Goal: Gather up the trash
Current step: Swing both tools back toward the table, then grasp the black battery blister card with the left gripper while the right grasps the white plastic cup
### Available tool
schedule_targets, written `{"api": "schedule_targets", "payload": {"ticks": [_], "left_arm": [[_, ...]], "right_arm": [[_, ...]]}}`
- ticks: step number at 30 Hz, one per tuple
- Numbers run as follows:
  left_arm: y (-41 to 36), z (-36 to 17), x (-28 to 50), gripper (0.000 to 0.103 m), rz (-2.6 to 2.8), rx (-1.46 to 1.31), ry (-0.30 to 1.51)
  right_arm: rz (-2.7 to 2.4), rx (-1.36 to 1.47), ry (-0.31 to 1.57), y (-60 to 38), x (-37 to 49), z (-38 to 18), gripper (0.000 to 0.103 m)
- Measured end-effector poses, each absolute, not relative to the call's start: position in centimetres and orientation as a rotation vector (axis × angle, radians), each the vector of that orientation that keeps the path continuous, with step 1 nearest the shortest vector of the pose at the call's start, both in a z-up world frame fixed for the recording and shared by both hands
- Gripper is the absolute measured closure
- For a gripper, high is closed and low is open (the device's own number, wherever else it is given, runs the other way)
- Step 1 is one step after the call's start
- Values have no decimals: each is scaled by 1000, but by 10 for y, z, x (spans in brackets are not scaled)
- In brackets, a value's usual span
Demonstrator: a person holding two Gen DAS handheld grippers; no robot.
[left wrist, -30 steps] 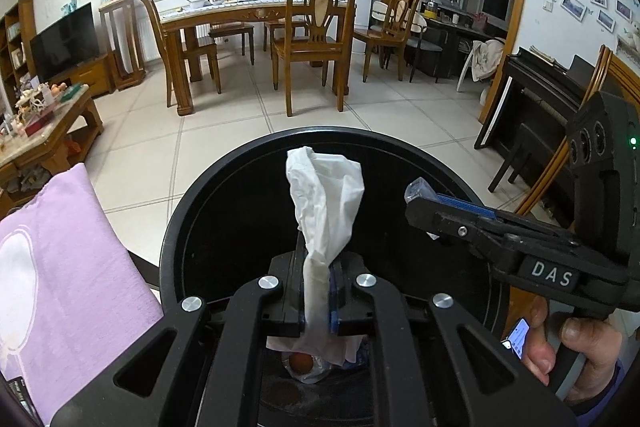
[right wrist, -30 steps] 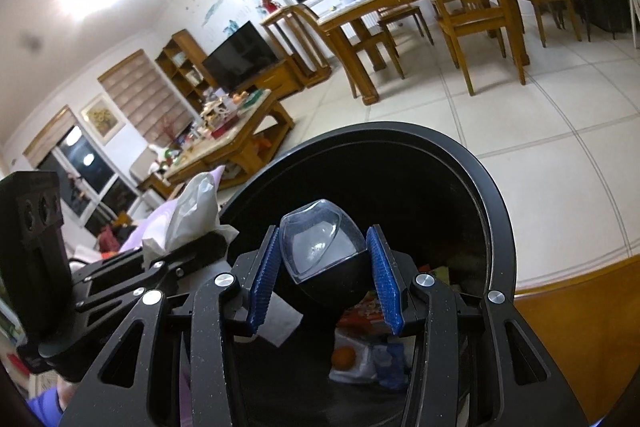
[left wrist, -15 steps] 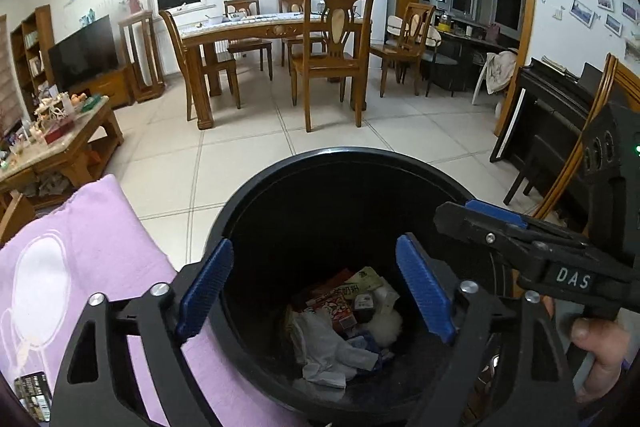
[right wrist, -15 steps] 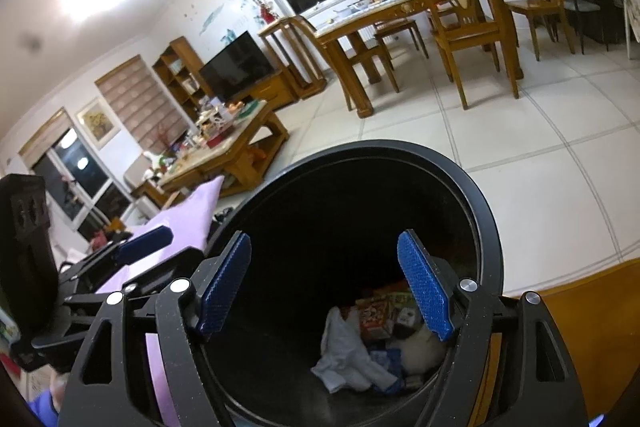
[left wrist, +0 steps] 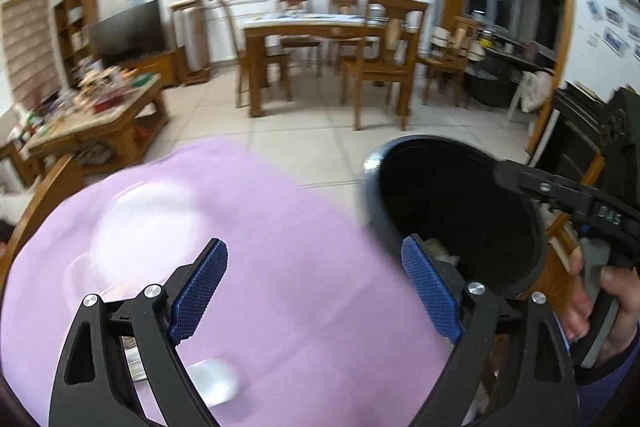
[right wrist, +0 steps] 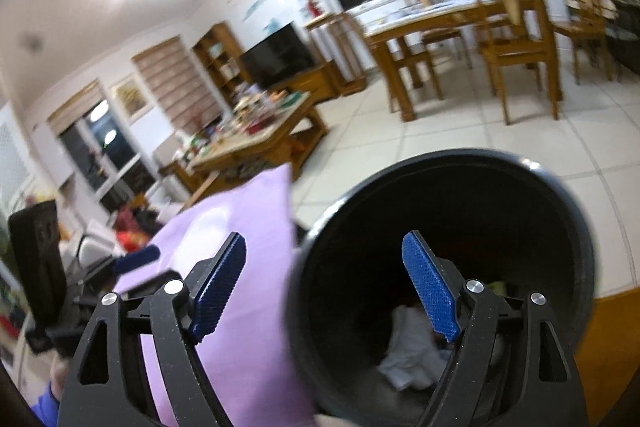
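Right tongs (right wrist: 324, 287) just opening, empty; tissue (right wrist: 412, 355) inside black bin (right wrist: 560, 195).

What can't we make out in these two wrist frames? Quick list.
- Bin contents: right wrist view shows only blurred white paper; the right gripper arms cover the rest.
- Same bin in left wrist view: interior dark, cut by the left gripper.
- White object on the purple cloth: motion-blurred, unidentifiable.
- Coffee table clutter: too blurred and small.

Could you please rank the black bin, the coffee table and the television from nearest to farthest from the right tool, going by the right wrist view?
1. Black bin, directly under the right tool.
2. Coffee table, mid-room, left.
3. Television, against the far wall.
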State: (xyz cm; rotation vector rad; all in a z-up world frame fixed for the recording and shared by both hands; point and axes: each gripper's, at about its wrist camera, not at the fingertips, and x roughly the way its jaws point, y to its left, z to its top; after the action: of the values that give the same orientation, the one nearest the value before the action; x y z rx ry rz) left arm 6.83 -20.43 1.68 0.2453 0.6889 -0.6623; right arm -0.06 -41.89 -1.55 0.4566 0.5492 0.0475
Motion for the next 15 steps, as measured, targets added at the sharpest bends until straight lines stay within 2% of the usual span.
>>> {"api": "schedule_targets", "payload": {"ticks": [6, 11, 15], "left_arm": [[-103, -5, 100, 15, -542, 263, 794], [-57, -15, 108, 15, -605, 338, 830], [-48, -23, 114, 15, -665, 468, 816]], "right_arm": [[203, 332, 667, -334, 35, -17, 20], [335, 191, 781, -264, 57, -27, 20], [398, 91, 856, -219, 73, -38, 20]]}}
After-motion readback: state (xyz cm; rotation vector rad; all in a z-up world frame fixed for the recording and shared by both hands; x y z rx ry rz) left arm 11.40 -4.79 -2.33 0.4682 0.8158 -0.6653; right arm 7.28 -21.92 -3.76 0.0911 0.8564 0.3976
